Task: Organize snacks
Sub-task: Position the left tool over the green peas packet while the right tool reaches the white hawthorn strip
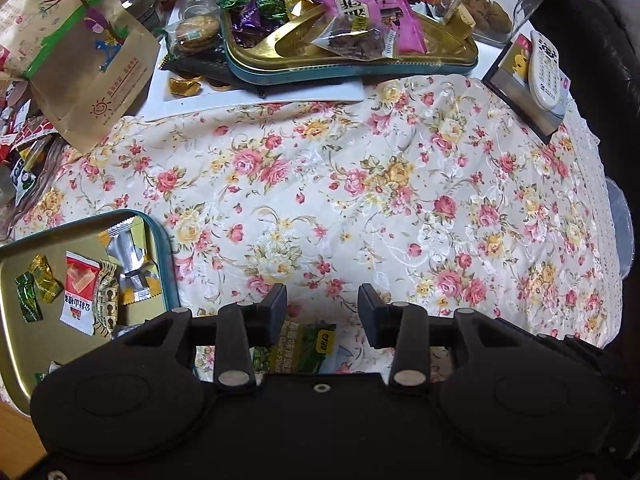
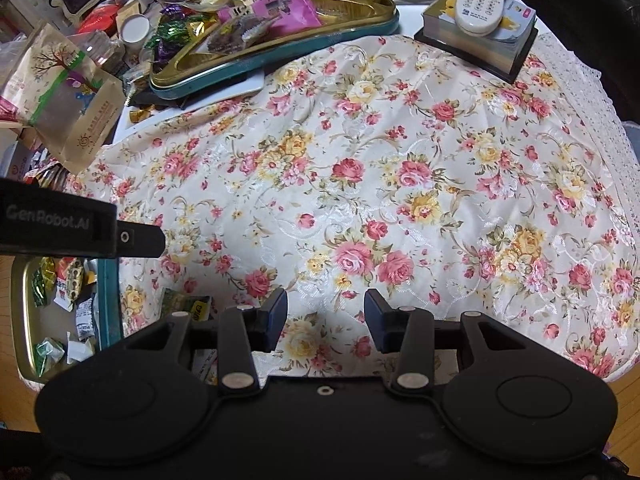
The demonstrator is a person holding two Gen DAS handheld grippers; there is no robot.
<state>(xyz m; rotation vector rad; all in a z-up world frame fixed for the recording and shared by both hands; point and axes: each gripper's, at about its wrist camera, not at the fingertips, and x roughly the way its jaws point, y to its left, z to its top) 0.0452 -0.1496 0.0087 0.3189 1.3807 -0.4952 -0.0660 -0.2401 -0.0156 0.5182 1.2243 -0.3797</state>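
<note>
Left wrist view: our left gripper [image 1: 322,305] hangs spread and empty, the green snack packet [image 1: 301,346] flat on the floral cloth [image 1: 360,184] right under it, beside the teal-rimmed tin [image 1: 166,264]. It looks light, crinkly and slippery, so we'd pinch a crimped end.

Right wrist view: our right gripper [image 2: 325,312] is spread, holding nothing; the packet [image 2: 188,306] lies to its left.

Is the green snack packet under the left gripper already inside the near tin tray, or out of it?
Out. The green snack packet lies on the floral tablecloth, beside the near tin tray's teal rim.
</note>
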